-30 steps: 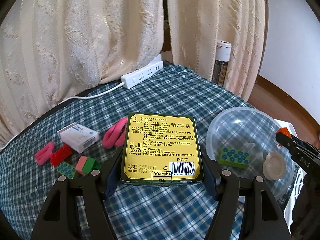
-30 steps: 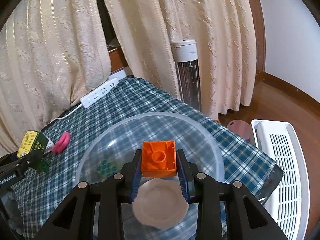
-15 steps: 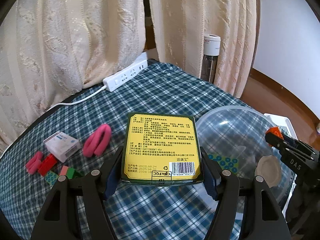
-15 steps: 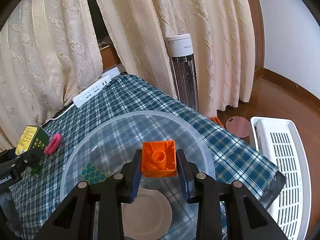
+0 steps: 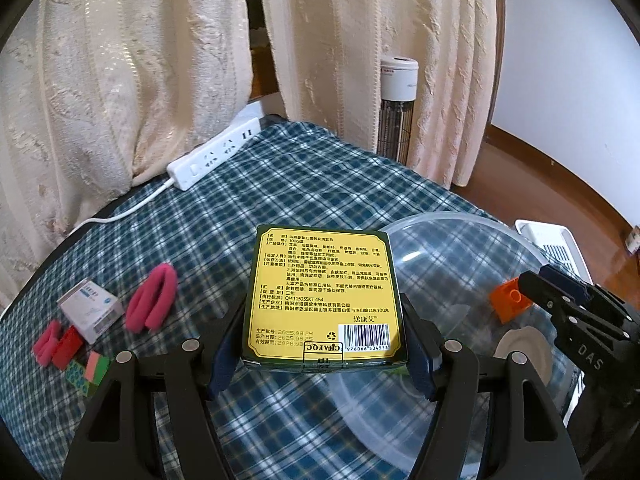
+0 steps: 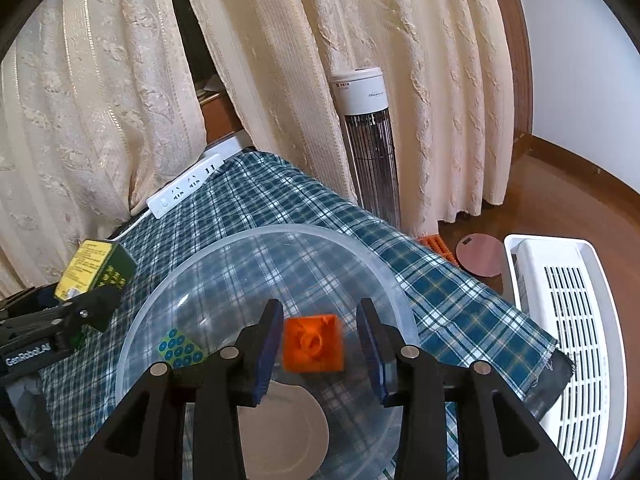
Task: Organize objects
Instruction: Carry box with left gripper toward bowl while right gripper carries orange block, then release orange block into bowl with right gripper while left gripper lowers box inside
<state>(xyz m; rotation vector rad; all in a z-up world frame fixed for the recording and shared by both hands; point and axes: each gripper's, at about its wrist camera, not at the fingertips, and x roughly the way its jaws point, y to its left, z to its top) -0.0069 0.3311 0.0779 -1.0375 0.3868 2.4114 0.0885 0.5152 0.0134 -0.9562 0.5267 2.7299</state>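
1. The orange brick (image 6: 313,343) is a small hard plastic toy block. I judge it light, stiff and a little smooth, so flat pads on two opposite side walls are the good place to take it.
2. The brick is blurred between the open fingers of the right gripper (image 6: 318,346), with a gap on each side. It seems to be released and falling over the clear bowl (image 6: 384,280).
3. The green and yellow box (image 5: 325,296) is thin cardboard. I judge it light and easy to dent, so one should hold it on its two narrow sides near one end, with moderate force.
4. The left gripper (image 5: 323,354) is closed on this box exactly so, at the end nearest the camera. The label faces up.
5. The box is held in the air at the left rim of the bowl, above the desk (image 5: 280,184) with its checked cloth.
6. The right gripper points forward and a little down over the bowl. A green dotted block (image 6: 180,350) and a pale round lid (image 6: 280,428) already lie in the bowl.
7. The left gripper is almost level and turned toward the bowl.
8. A white box (image 5: 90,308), pink rolls (image 5: 154,296) and more blocks (image 5: 86,368) lie on the cloth to the left.
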